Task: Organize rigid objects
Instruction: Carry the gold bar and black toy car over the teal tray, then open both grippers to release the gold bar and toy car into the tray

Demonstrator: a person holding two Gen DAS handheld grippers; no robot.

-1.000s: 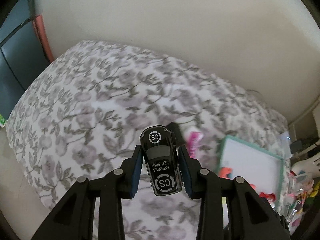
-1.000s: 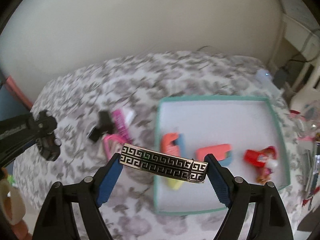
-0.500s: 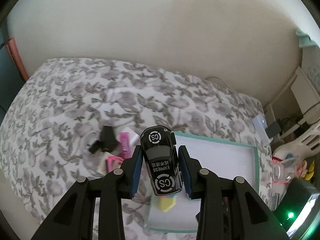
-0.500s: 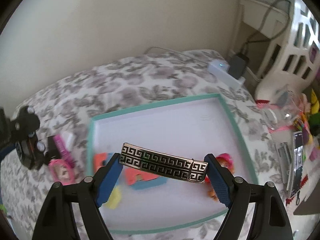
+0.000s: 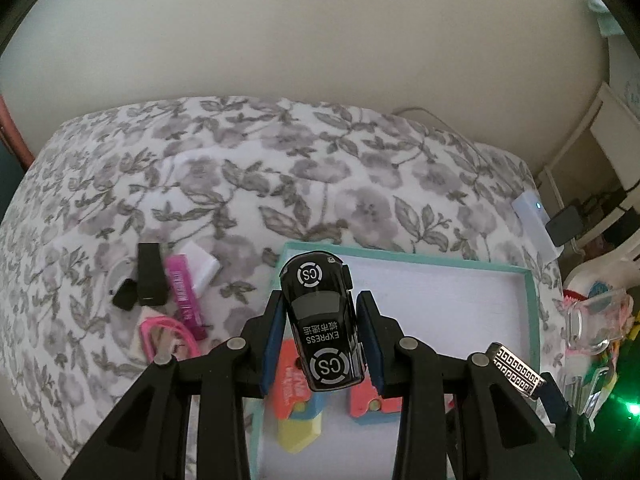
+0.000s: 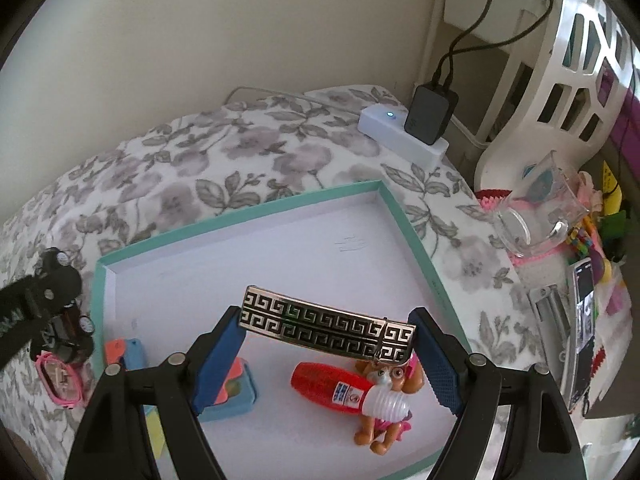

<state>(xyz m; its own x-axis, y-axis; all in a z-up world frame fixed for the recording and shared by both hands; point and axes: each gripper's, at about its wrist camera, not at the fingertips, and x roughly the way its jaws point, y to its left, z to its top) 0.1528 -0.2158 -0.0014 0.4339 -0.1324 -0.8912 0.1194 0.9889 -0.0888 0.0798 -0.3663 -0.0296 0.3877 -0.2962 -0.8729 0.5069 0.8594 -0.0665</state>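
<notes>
A black toy car (image 5: 322,328) marked "CS EXPRESS" is clamped nose-up between the blue pads of my left gripper (image 5: 321,302), over the near left part of a teal-rimmed white tray (image 5: 400,258). My right gripper (image 6: 326,326) is shut endwise on a flat metal bar with a black Greek-key pattern (image 6: 328,322), above the middle of the tray (image 6: 240,220). The bar's end (image 5: 516,370) also shows in the left wrist view. In the tray lie orange-and-blue pieces (image 6: 232,388), a yellow piece (image 5: 298,434), a red bottle toy (image 6: 340,388) and a dog figure (image 6: 384,428).
Left of the tray on the floral bedspread (image 5: 240,168) lie a black block (image 5: 150,276), a pink tube (image 5: 184,296), a white box (image 5: 198,264) and a pink frame (image 5: 168,336). A power strip with adapter (image 6: 404,132), a clear glass (image 6: 540,216) and clutter stand at the right.
Both grippers have swept right across the bed and come down over the tray, which now fills the lower part of both views. Both grips are unchanged.
</notes>
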